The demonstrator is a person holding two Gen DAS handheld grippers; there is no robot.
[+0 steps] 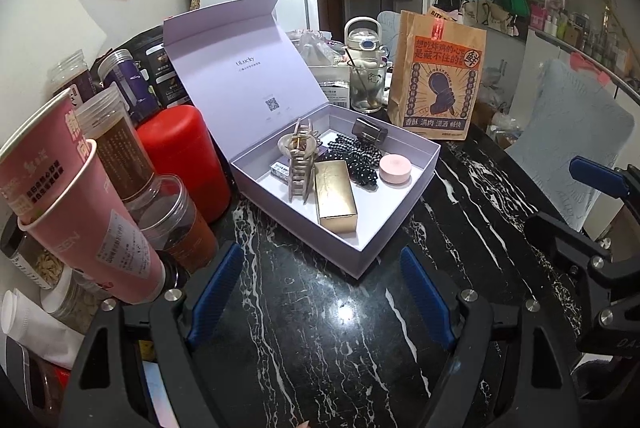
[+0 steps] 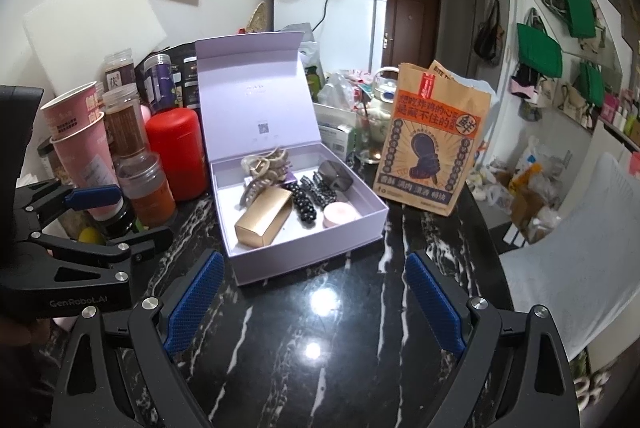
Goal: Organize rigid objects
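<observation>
A lavender box (image 1: 400, 228) is sitting open on the black marble desk (image 1: 320, 328), its lid (image 1: 228, 68) standing up at the back. Inside it, a beige claw clip (image 1: 298, 158) is lying beside a gold rectangular case (image 1: 335, 197), which is resting at an angle near the front wall. Dark polka-dot hair clips (image 1: 356, 156) are lying next to the gold case, a round pink compact (image 1: 395, 167) is sitting toward the right side, and a dark translucent clip (image 1: 370, 130) is resting near the back corner.

The left gripper (image 1: 320, 288) is hovering over bare desk just in front of the box, its jaws standing spread with nothing between them. The right gripper (image 2: 316, 302) is hanging beside it, also just short of the box, jaws spread wide and empty.

To the left of the box a red canister (image 2: 176, 152), pink paper cups (image 2: 76, 132) and several clear jars (image 2: 142, 184) are crowding together. A printed brown paper bag (image 2: 432, 140) is standing upright to the right of the box, behind a glass (image 1: 366, 84).
</observation>
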